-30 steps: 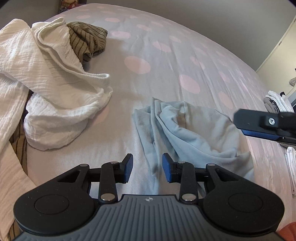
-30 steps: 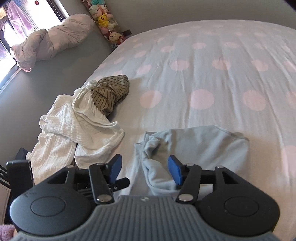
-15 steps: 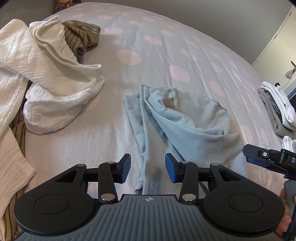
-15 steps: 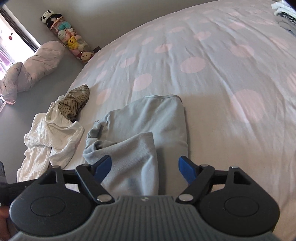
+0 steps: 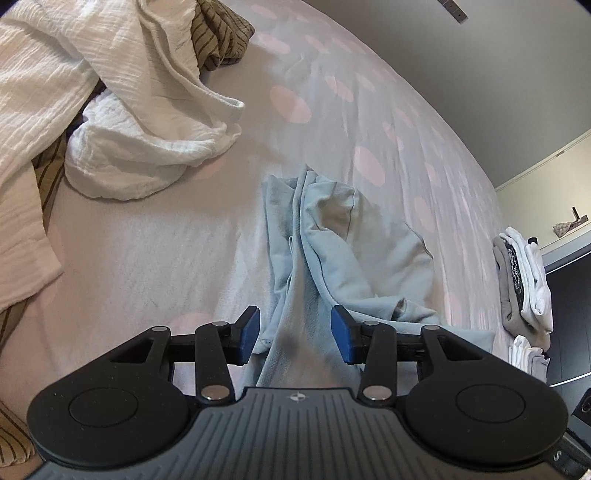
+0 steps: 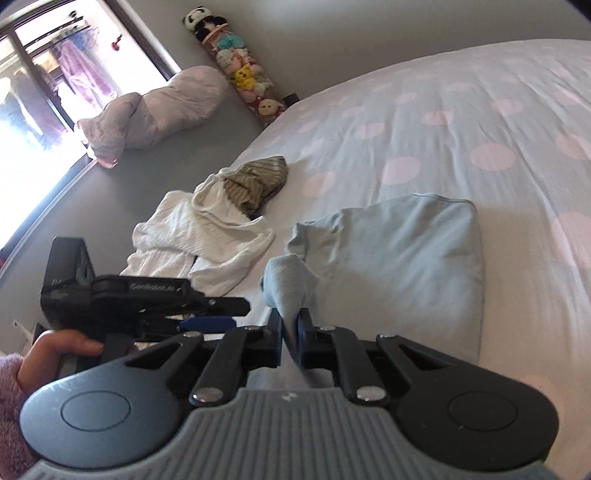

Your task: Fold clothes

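The right gripper (image 6: 291, 334) has its jaws pinched tight on a bunched corner of the light blue garment (image 6: 406, 254), lifting that corner a little off the bed (image 6: 461, 122). The left gripper (image 5: 295, 332) has its jaws wide apart, straddling a rumpled edge of the same garment without gripping it. The blue garment lies crumpled in the middle of the polka-dot bed, not yet spread flat, so its folding has barely begun. Beyond it, toward the bed's edge, a heap of white clothing (image 5: 122, 122) and a brown striped piece (image 5: 221, 33) wait unfolded. A small stack of folded items (image 5: 524, 280) sits at the opposite edge, apparently finished.
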A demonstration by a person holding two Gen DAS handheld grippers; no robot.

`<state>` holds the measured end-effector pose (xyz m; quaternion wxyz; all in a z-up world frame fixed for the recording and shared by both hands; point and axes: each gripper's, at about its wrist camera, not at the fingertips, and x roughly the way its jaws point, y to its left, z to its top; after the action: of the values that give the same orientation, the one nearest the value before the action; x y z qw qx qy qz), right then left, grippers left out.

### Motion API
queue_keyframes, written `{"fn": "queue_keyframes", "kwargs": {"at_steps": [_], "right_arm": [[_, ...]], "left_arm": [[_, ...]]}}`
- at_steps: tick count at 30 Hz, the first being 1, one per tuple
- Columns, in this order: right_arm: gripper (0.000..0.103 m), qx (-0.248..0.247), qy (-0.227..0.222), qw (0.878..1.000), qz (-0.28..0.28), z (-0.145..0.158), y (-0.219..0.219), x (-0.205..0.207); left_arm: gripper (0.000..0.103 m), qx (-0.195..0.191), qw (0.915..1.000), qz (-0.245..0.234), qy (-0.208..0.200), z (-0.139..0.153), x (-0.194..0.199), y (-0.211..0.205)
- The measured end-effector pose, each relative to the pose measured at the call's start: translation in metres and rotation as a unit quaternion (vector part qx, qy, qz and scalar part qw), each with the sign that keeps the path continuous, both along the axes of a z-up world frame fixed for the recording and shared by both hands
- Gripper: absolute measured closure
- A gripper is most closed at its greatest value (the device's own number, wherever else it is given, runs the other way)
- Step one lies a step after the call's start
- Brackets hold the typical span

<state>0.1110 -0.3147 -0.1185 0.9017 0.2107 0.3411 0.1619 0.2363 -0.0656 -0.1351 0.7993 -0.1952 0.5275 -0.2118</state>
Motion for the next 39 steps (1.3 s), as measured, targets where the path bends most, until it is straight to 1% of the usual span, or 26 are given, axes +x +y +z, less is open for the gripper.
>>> {"fn": "queue_keyframes", "kwargs": {"at_steps": [2, 5, 7, 9, 11, 13, 15, 19, 20, 24, 26, 28, 30, 33, 34, 37, 38, 39], "right_arm": [[0.094, -0.018, -0.004, 1.0, 0.021, -0.001, 0.018, -0.006], [0.094, -0.04, 0.0, 0.998, 0.042, -0.008, 0.039, -0.011], [0.094, -0.053, 0.0, 0.997, 0.048, -0.014, 0.048, -0.013], [0.094, -0.074, 0.0, 0.996, 0.056, -0.02, 0.057, -0.014], [0.094, -0.103, 0.001, 0.992, 0.067, -0.027, 0.065, -0.014], [0.093, -0.133, 0.003, 0.988, 0.079, -0.034, 0.074, -0.014], [0.09, -0.153, 0.006, 0.985, 0.084, -0.04, 0.081, -0.013], [0.083, -0.178, 0.014, 0.979, 0.098, -0.052, 0.093, -0.013], [0.081, -0.179, 0.014, 0.979, 0.1, -0.054, 0.095, -0.014], [0.08, -0.176, 0.008, 0.979, 0.105, -0.058, 0.099, -0.018], [0.076, -0.162, 0.002, 0.98, 0.115, -0.058, 0.098, -0.02], [0.074, -0.15, -0.001, 0.98, 0.128, -0.059, 0.1, -0.022], [0.074, -0.155, -0.001, 0.979, 0.131, -0.06, 0.103, -0.023], [0.074, -0.135, 0.004, 0.982, 0.128, -0.062, 0.097, -0.022], [0.073, -0.132, 0.005, 0.983, 0.129, -0.062, 0.096, -0.023], [0.073, -0.125, 0.008, 0.984, 0.125, -0.061, 0.093, -0.025], [0.073, -0.12, 0.007, 0.985, 0.121, -0.06, 0.091, -0.026], [0.073, -0.116, 0.006, 0.986, 0.119, -0.059, 0.088, -0.029]], "left_arm": [[0.059, -0.006, 1.0, 0.002, 0.004, 0.002, -0.003, 0.002], [0.057, -0.029, 0.9995, 0.003, 0.015, 0.004, -0.007, 0.006], [0.054, -0.029, 0.9994, 0.005, 0.018, 0.005, -0.009, 0.007], [0.052, -0.036, 0.9989, 0.007, 0.028, 0.003, -0.011, 0.009], [0.05, -0.047, 0.9978, 0.007, 0.045, -0.002, -0.012, 0.01], [0.049, -0.047, 0.9973, 0.004, 0.057, -0.007, -0.014, 0.008], [0.048, -0.035, 0.9974, -0.004, 0.063, -0.011, -0.015, 0.004], [0.047, -0.016, 0.9967, -0.033, 0.073, -0.015, -0.019, -0.007], [0.047, -0.012, 0.9964, -0.04, 0.074, -0.016, -0.02, -0.01], [0.047, 0.0, 0.9959, -0.054, 0.073, -0.016, -0.028, -0.013], [0.047, 0.005, 0.9957, -0.052, 0.076, -0.017, -0.03, -0.011], [0.047, 0.012, 0.9956, -0.048, 0.08, -0.018, -0.031, -0.01], [0.047, 0.012, 0.996, -0.044, 0.077, -0.018, -0.031, -0.009], [0.048, 0.014, 0.9961, -0.038, 0.078, -0.019, -0.031, -0.007], [0.051, 0.011, 0.9961, -0.039, 0.078, -0.019, -0.031, -0.007], [0.055, 0.012, 0.9957, -0.046, 0.079, -0.02, -0.032, -0.01], [0.061, 0.017, 0.9953, -0.049, 0.082, -0.021, -0.032, -0.011], [0.063, 0.024, 0.9947, -0.054, 0.084, -0.022, -0.032, -0.014]]}}
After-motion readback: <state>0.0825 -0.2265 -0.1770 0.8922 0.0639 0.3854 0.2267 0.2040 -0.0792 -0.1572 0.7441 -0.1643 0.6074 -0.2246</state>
